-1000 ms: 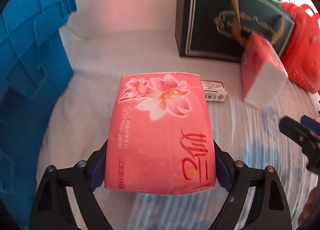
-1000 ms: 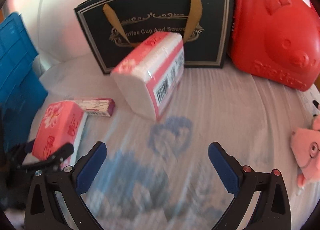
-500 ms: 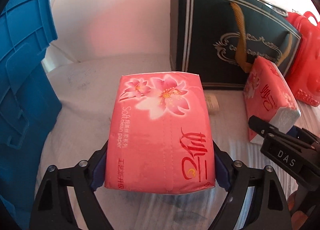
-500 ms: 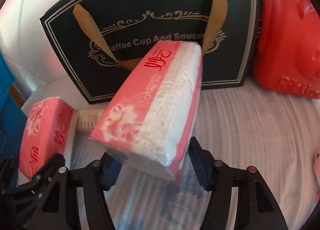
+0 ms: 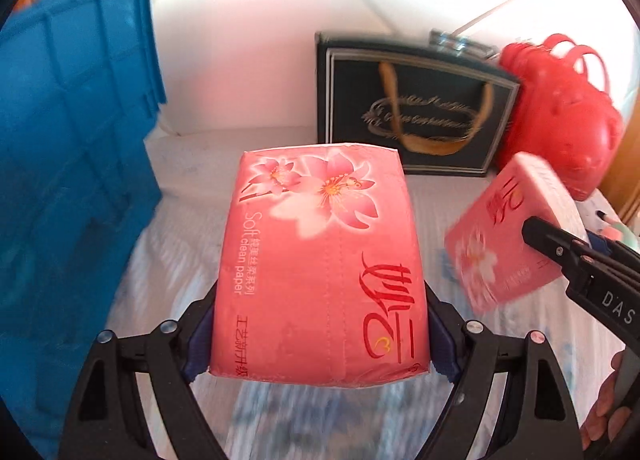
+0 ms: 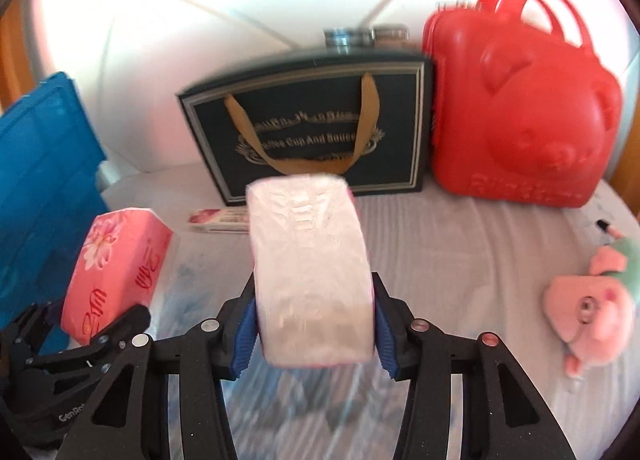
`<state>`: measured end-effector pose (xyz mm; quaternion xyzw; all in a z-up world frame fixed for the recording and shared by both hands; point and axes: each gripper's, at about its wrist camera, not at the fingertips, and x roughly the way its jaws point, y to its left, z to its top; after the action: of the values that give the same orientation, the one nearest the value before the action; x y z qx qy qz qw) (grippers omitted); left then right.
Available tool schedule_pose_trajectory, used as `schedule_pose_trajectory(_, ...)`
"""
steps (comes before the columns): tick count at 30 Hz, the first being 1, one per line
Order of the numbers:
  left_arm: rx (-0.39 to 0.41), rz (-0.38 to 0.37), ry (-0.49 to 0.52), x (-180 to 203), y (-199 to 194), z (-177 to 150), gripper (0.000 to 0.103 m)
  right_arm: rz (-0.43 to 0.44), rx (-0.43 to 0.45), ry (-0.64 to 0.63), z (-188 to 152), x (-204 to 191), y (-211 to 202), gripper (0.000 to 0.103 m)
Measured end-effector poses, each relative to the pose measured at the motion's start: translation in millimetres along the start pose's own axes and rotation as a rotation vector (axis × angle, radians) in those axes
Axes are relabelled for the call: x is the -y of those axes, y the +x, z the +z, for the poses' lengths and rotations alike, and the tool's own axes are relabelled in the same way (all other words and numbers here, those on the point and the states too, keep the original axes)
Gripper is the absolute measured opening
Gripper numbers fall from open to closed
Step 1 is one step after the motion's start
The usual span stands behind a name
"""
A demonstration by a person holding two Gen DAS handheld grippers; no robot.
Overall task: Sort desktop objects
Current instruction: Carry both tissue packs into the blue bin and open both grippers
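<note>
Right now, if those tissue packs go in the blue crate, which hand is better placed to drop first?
Probably the left: its claw grips a tissue pack right beside the blue crate; the right claw, closing on its pack, is farther away.

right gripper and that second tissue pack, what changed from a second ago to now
The right gripper, open and empty a second ago, moved in on the second tissue pack that leaned against the black gift bag. Its jaws are closing on the pack, which is now lifted off the bag. Unchanged: the left gripper still holds the first tissue pack; the bag, red bear case and blue crate stayed put.
</note>
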<state>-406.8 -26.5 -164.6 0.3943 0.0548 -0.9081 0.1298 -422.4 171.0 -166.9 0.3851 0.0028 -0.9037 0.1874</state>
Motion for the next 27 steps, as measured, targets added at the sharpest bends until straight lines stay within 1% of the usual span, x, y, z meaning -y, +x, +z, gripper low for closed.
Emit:
schedule_pose_trajectory(3,0.037,0.005,0.0,-4.9,-36.3,-0.8,0.085,0.013,0.03,-0.004,-1.6,-8.3,-33.5,0.048)
schedule_pose_trajectory(6,0.087,0.013,-0.012,-7.1,-84.8,-2.5,0.085,0.031,0.066,-0.023,-1.6,-9.1,-73.3,0.048)
schedule_pose_trajectory(10,0.165,0.036,-0.016,-14.0,-145.6,-4.4,0.085,0.061,0.14,-0.06,1.6,-32.8,-137.2,0.048)
schedule_pose_trajectory(11,0.191,0.047,-0.019,-17.5,-164.9,-5.9,0.085,0.069,0.157,-0.07,2.6,-38.6,-149.3,0.048)
schedule_pose_trajectory(14,0.24,0.078,-0.037,-30.4,-203.9,-8.7,0.085,0.098,0.211,-0.112,6.1,-61.3,-188.3,0.048)
schedule_pose_trajectory(17,0.293,0.119,-0.056,-48.5,-246.2,-13.6,0.085,0.128,0.262,-0.162,7.8,-88.4,-221.6,0.048)
schedule_pose_trajectory(20,0.337,0.146,-0.068,-69.2,-276.1,-10.9,0.085,0.155,0.304,-0.211,11.8,-120.8,-247.8,0.048)
schedule_pose_trajectory(24,0.391,0.171,-0.082,-111.4,-310.9,-1.3,0.085,0.193,0.362,-0.253,19.1,-169.9,-279.8,0.048)
schedule_pose_trajectory(26,0.41,0.178,-0.081,-135.8,-324.1,2.9,0.085,0.208,0.393,-0.273,22.6,-202.2,-294.7,0.048)
schedule_pose_trajectory(27,0.421,0.188,-0.078,-153.9,-331.8,6.0,0.085,0.221,0.408,-0.28,25.2,-222.0,-301.2,0.048)
